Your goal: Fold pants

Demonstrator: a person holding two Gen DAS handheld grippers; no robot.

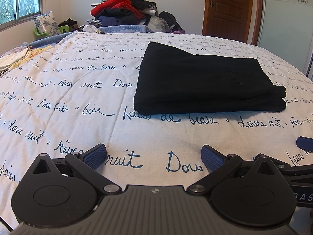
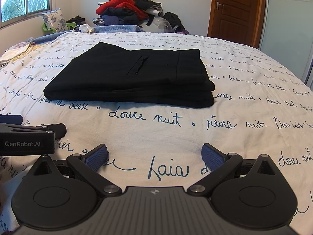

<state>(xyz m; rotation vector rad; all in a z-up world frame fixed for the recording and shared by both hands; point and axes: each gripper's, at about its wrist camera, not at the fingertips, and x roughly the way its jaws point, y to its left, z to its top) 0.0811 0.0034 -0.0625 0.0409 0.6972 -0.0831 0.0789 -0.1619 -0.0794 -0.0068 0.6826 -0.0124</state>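
Blue ribbed pads on black linkage arms fill the bottom of both views: the left gripper and the right gripper each have their fingers spread wide apart with nothing between them, low over the white quilted bedspread printed with dark blue cursive writing. Neither touches any cloth. The two tools sit side by side, each one's edge showing at the margin of the other's view.

Ahead of them, well clear of both grippers, the black fabric pants lie on the bedspread as a compact, roughly rectangular stack of several layers, edges fairly even, a slit pocket showing on the top face. In the left wrist view the same bundle sits to the right of centre. By my reading the folding is essentially finished: no loose leg or waistband trails out, and all that might remain is a light squaring of the slightly stepped right-hand edges.

Nothing lies between the grippers and the bundle. Farther off, a heap of red, black and navy clothes rises beyond the far edge of the bed, a floral cushion rests near the window, and a brown wooden door stands at the right.
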